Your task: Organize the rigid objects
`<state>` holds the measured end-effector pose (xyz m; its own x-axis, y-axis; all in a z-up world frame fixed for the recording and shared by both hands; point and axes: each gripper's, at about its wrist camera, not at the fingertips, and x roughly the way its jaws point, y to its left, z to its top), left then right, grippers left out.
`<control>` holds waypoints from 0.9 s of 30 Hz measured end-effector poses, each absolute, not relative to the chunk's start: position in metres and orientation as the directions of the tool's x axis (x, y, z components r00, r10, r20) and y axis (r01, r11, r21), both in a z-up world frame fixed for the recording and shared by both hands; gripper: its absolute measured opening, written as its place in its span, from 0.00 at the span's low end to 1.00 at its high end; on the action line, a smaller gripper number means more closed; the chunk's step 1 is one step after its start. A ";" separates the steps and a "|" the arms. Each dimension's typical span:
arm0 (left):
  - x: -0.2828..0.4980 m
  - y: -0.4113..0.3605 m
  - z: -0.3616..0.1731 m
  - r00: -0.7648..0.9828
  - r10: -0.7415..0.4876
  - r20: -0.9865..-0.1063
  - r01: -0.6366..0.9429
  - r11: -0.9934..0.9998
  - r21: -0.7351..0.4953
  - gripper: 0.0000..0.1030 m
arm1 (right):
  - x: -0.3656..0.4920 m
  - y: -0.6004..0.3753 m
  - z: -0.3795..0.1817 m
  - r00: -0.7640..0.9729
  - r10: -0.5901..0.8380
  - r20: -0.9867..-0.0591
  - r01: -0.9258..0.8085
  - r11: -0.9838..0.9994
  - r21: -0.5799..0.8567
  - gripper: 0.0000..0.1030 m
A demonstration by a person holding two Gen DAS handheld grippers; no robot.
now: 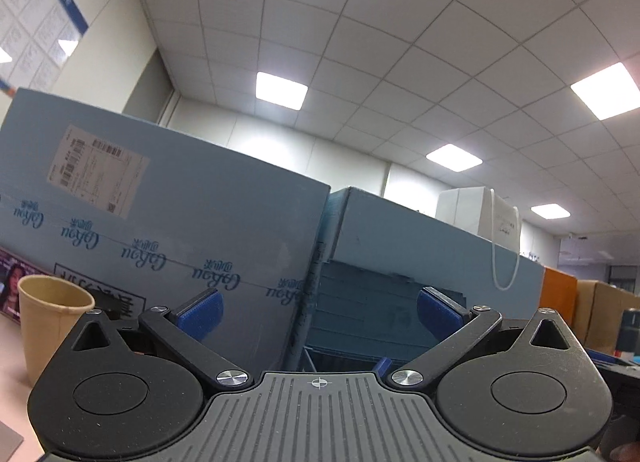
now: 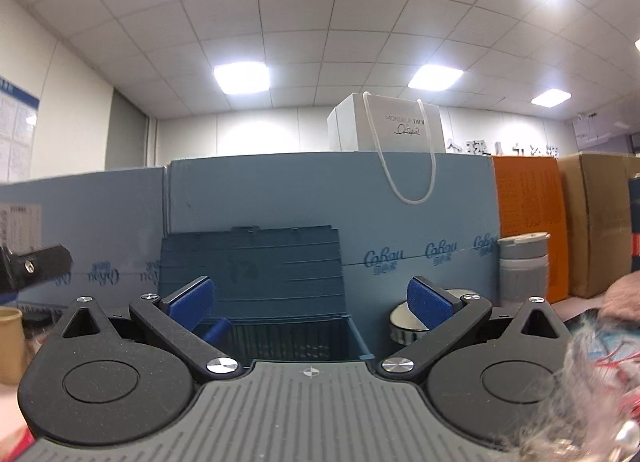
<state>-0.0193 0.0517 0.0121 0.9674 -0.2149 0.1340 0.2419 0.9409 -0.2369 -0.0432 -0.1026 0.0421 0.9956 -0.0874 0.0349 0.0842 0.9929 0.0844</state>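
Note:
My left gripper [image 1: 318, 312] is open and empty, pointing up at blue cartons. A tan paper cup [image 1: 50, 322] stands to its left on the pink table. My right gripper [image 2: 310, 302] is open and empty, facing a dark blue storage bin [image 2: 256, 282] with its lid raised. A round silver tin [image 2: 404, 324] sits just behind the right finger. A grey flask [image 2: 524, 268] stands further right. The paper cup's edge [image 2: 10, 342] shows at the far left of the right wrist view.
Tall light-blue cartons [image 1: 172, 221] wall off the back, with a white paper bag [image 2: 392, 129] on top. An orange box [image 2: 528, 221] and a brown carton [image 2: 596, 221] stand to the right. Furry, beaded items [image 2: 592, 382] lie at the lower right. The other gripper's body [image 2: 32, 266] shows at left.

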 end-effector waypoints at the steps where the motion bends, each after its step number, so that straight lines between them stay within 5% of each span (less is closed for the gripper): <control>1: -0.022 0.051 0.011 0.966 -0.208 0.154 0.239 0.943 -0.231 1.00 | -0.042 -0.102 0.041 0.996 -0.085 0.034 0.081 0.992 0.094 1.00; 7: -0.036 0.043 0.007 0.958 -0.170 0.233 0.219 0.955 -0.202 1.00 | -0.034 -0.092 0.036 0.993 -0.110 0.047 0.107 0.992 0.060 1.00; 16: -0.023 0.031 0.002 0.986 -0.084 0.142 0.102 0.987 -0.122 1.00 | -0.037 -0.091 0.027 0.993 -0.077 0.091 0.077 0.997 0.005 1.00; 27: -0.028 0.024 0.001 0.987 -0.040 0.158 0.052 0.996 -0.071 1.00 | -0.044 -0.091 0.025 0.986 -0.104 0.133 0.103 0.995 0.012 1.00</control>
